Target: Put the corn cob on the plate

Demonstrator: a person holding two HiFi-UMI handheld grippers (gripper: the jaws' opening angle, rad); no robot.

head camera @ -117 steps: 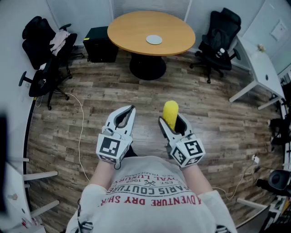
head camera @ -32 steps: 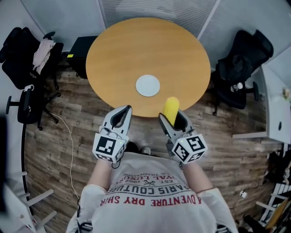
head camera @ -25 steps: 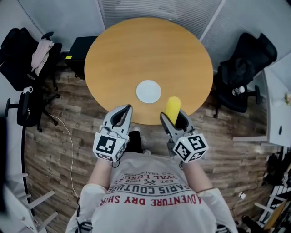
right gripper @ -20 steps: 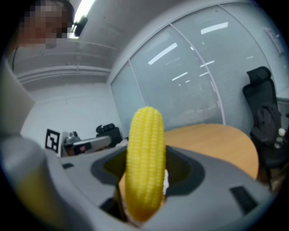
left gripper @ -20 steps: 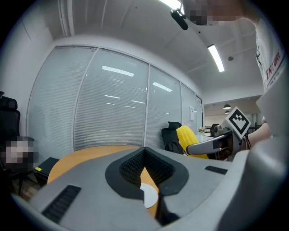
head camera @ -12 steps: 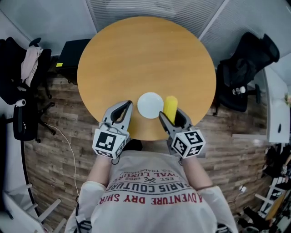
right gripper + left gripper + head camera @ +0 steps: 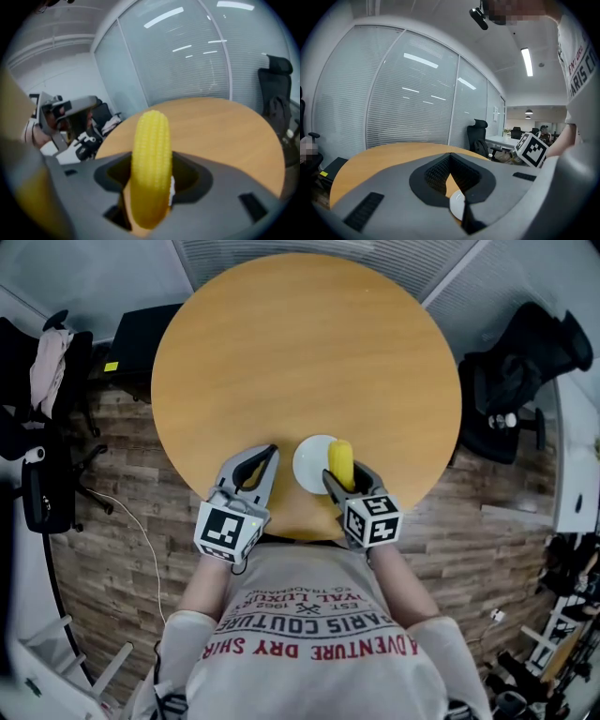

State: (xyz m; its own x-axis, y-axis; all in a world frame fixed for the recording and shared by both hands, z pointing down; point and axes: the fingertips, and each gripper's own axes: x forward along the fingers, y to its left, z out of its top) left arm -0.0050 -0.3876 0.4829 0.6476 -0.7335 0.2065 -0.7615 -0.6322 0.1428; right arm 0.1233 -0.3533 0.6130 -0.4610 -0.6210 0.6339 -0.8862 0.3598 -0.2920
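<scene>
Altogether we count one round table [image 7: 309, 343], two tools, left gripper [image 7: 268, 454] and right gripper [image 7: 343, 476], one white plate [image 7: 309, 461] and one corn cob [image 7: 340, 460]. Bare tabletop spreads wide ahead of both, and the table's near rim runs beneath their rear ends. Our right gripper is clamped on the cob, which juts forward over the plate's right side. Our left gripper, just left of the plate, is closed with nothing in it.

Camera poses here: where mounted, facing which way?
Head view: on head, steeply down at table, plate; left gripper, right gripper, shirt show.
Left gripper view: on left gripper, along shut jaws toward glass wall; shirt at right.
Right gripper view: on right gripper, along jaws clamping corn cob; left gripper at left.
Shared: table in all.
</scene>
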